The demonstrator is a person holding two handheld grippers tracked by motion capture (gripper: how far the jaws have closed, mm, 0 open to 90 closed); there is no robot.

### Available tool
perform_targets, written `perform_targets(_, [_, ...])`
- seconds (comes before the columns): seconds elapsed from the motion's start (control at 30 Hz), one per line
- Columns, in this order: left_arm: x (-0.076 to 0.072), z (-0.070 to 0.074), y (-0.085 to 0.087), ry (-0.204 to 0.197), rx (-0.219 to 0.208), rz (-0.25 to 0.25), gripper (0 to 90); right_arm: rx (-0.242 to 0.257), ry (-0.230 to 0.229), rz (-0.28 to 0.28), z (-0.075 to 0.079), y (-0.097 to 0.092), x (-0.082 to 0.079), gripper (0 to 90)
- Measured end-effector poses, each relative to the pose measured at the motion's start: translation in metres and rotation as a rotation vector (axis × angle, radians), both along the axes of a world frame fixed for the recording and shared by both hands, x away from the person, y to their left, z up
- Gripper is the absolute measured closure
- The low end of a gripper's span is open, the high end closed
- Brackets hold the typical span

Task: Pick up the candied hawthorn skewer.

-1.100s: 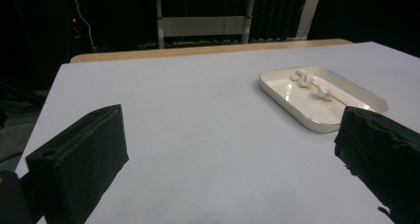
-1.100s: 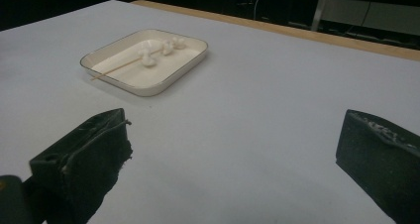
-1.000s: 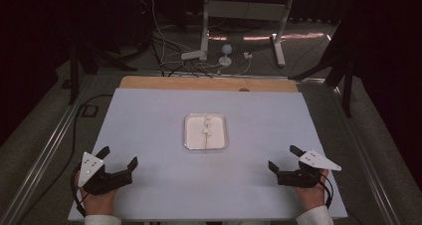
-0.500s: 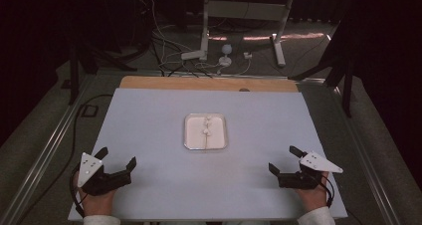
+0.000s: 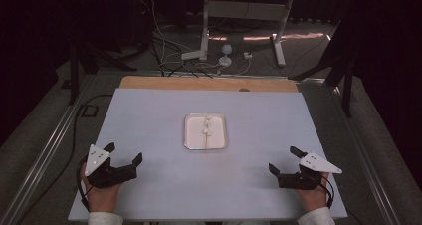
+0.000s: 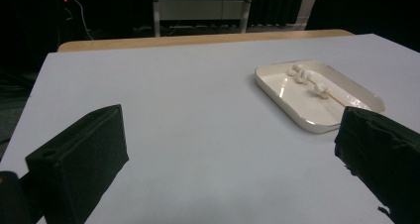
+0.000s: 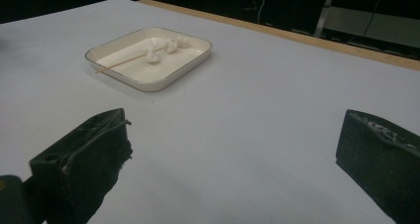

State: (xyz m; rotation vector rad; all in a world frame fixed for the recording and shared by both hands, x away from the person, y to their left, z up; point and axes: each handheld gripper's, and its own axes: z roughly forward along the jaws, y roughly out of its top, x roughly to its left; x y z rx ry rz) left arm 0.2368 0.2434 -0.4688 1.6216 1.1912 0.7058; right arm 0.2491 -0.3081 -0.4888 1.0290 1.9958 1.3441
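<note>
A shallow white tray [image 5: 190, 138] lies at the middle of the pale table [image 5: 149, 115]. In it rests a thin wooden skewer [image 7: 116, 63] with a few small white lumps [image 7: 152, 56] threaded on its far end. The same tray [image 6: 317, 124] and lumps [image 6: 306, 77] appear in the left gripper view. My left gripper [image 5: 123, 153] rests at the near left corner, open and empty. At the near right, my right gripper [image 5: 284, 159] is also open with nothing between its jaws. Both stand well short of the tray.
A wooden strip [image 5: 209, 83] runs along the table's far edge. Behind it, on the dark floor, are cables [image 5: 164, 60], a white metal stand [image 5: 205, 21] and a small white round object [image 5: 226, 51]. Metal rails [image 5: 50, 145] flank the table.
Both hands have drifted very slightly; the grippers stay open near the table's front corners. The tray and skewer have not moved.
</note>
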Motion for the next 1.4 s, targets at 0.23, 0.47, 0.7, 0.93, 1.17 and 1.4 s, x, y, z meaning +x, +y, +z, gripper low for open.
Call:
perform_targets(0.23, [0.015, 0.011, -0.017, -0.005, 0.003, -0.022, 0.4, 0.007, 0.001, -0.016, 0.0, -0.003, 0.001, 0.0])
perform_targets(0.47, [0.032, 0.017, -0.041, 0.0, 0.015, -0.063, 0.4, -0.001, 0.003, -0.017, -0.001, -0.002, 0.001, 0.0])
perform_targets(0.7, [0.048, 0.019, -0.064, 0.004, 0.029, -0.097, 0.4, -0.008, 0.007, -0.015, -0.002, -0.001, 0.002, 0.0])
perform_targets(0.93, [0.065, 0.014, -0.087, 0.023, 0.034, -0.126, 0.4, -0.01, 0.009, -0.018, -0.002, -0.001, 0.002, 0.0])
perform_targets(1.17, [0.078, 0.01, -0.11, 0.027, 0.042, -0.14, 0.4, -0.015, 0.017, -0.023, -0.002, -0.001, 0.002, 0.0])
perform_targets(1.4, [0.091, 0.0, -0.132, 0.055, 0.073, -0.158, 0.4, -0.017, 0.019, -0.023, -0.002, -0.001, 0.003, 0.0])
